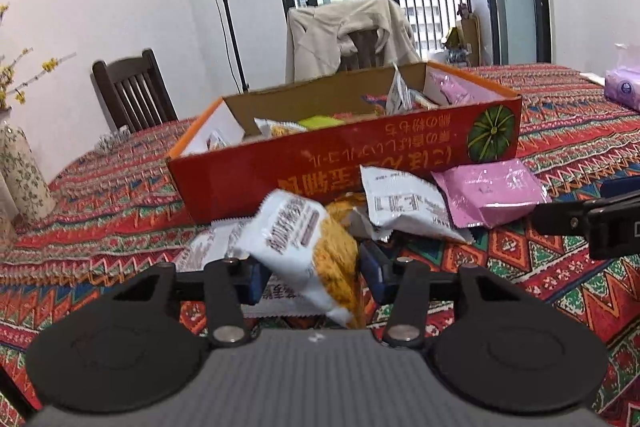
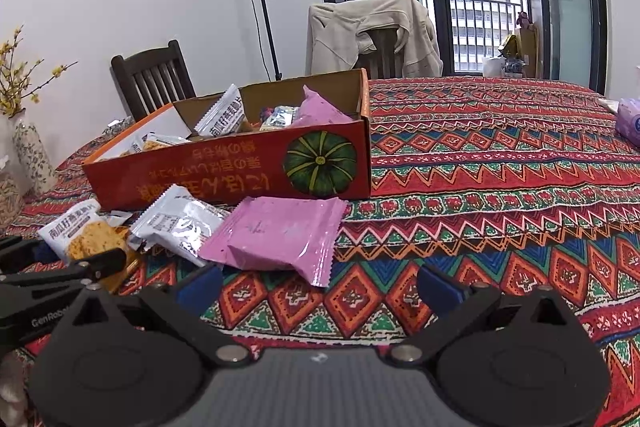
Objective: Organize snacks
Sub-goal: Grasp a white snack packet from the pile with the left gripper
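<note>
While right tool (image 2: 318,285) gapes, left tool (image 1: 314,277) clamps cracker packet (image 1: 308,247).

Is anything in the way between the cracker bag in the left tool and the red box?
Nothing visible blocks it. The left tool holds the cracker bag just in front of the red box. Only the box's own near wall stands between them, so the bag probably has to go up over it.

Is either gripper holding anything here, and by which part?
The left gripper grips a white-and-orange cracker packet across its lower half, the packet tilted up off the tablecloth. The right gripper is open and holds nothing.
</note>
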